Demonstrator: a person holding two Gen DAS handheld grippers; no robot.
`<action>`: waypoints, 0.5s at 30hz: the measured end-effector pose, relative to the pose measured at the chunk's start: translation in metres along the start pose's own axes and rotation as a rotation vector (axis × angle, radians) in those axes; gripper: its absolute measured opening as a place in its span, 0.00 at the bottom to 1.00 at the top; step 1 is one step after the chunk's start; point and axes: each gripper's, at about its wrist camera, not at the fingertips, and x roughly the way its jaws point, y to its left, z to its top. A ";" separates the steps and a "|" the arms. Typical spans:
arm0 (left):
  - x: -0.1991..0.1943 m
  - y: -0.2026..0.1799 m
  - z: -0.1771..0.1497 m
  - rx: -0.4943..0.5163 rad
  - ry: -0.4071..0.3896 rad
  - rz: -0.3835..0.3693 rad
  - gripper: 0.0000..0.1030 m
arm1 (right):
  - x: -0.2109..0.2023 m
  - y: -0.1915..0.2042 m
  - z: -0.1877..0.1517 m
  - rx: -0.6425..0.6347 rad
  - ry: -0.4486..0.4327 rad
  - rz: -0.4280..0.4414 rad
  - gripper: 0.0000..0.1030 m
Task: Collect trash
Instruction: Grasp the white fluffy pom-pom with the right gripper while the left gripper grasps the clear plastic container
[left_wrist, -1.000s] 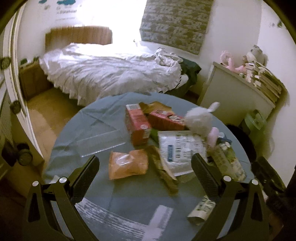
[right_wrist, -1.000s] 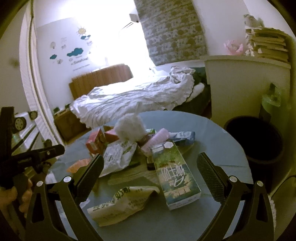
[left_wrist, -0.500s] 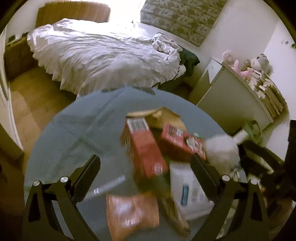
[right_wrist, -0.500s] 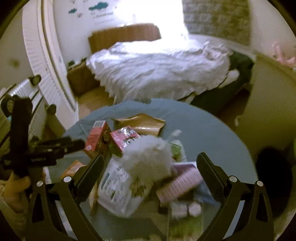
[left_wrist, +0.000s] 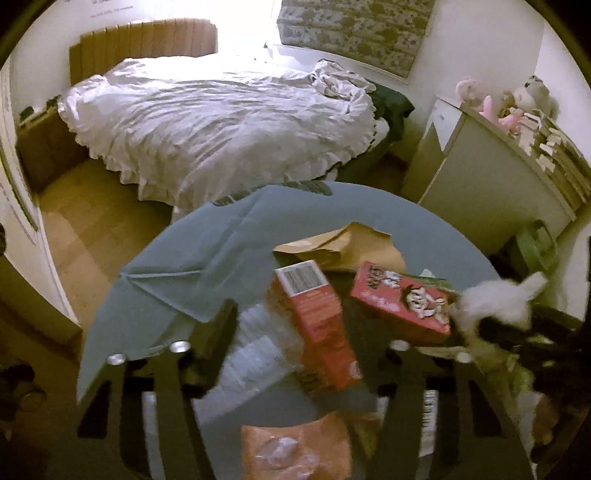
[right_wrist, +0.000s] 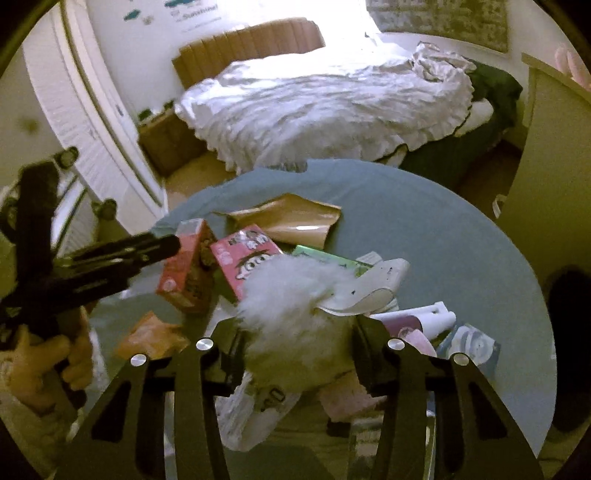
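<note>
A red drink carton (left_wrist: 317, 325) lies in the trash pile on the round table (left_wrist: 184, 280). My left gripper (left_wrist: 295, 321) straddles it with its jaws closing; a gap still shows beside the left pad. One of its fingers (right_wrist: 147, 251) reaches the carton (right_wrist: 184, 273) in the right wrist view. A white fluffy toy (right_wrist: 291, 306) fills the gap of my right gripper (right_wrist: 299, 339), whose jaws are closing with both pads against the fluff. The toy (left_wrist: 495, 302) also shows at the right in the left wrist view.
Around these lie a pink snack box (left_wrist: 402, 302), a brown paper bag (left_wrist: 343, 247), an orange packet (left_wrist: 295, 450), a clear wrapper (left_wrist: 255, 354) and a pink tube (right_wrist: 417, 321). A dark bin (right_wrist: 569, 332) stands right of the table. Behind are a bed (left_wrist: 221, 122) and a cabinet (left_wrist: 491, 177).
Both grippers have moved in over the pile and their jaws have narrowed. The left now straddles the red carton; the right has closed in on the white fluffy toy.
</note>
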 end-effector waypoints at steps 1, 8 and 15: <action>-0.002 0.005 0.000 -0.008 -0.001 -0.017 0.41 | -0.007 0.000 -0.001 0.006 -0.016 0.017 0.45; -0.018 0.034 -0.013 -0.039 -0.032 -0.089 0.41 | -0.059 -0.006 -0.016 0.054 -0.111 0.106 0.45; -0.026 0.025 -0.021 0.134 -0.050 -0.020 0.47 | -0.078 -0.011 -0.042 0.087 -0.107 0.123 0.45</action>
